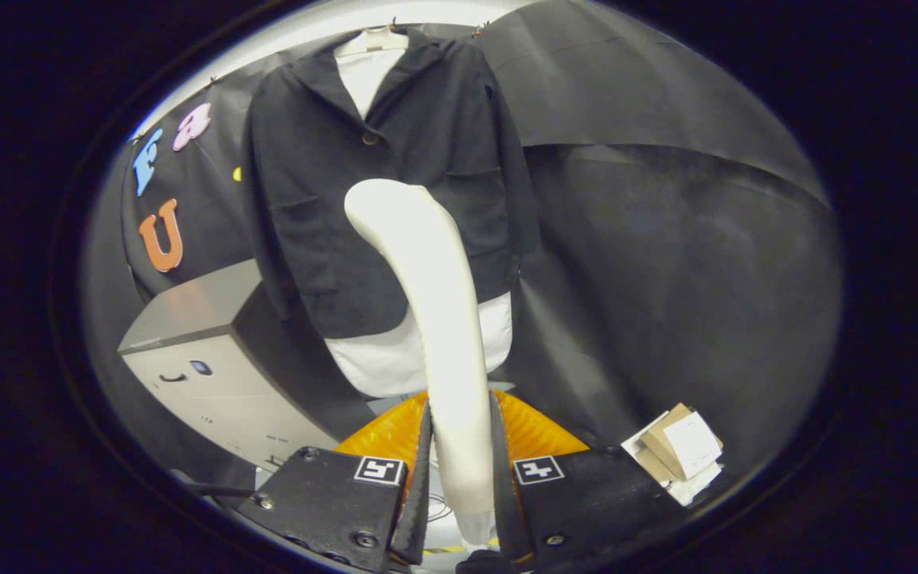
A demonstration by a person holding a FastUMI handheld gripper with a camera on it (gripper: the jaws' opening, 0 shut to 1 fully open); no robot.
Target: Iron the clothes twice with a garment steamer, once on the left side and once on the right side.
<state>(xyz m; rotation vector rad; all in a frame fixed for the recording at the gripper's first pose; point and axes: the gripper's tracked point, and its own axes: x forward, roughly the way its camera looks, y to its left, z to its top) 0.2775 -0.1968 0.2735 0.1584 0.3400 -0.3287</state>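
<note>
A black jacket (pixel 395 191) over a white shirt (pixel 387 359) hangs on a hanger against the booth wall, straight ahead of the fingers. My gripper (pixel 459 470) is shut on the white handle of the garment steamer (pixel 435 319). The steamer rises from between the fingers and curves up to its rounded head, which lies in front of the jacket's middle, just right of the button line. Whether the head touches the cloth cannot be told. Both orange-backed fingers (pixel 419 470) press the handle's sides.
A grey cabinet (pixel 204 359) stands low to the left of the garment. Small cardboard boxes with white paper (pixel 678 450) lie on the floor at the lower right. Black cloth drapes the wall behind and to the right.
</note>
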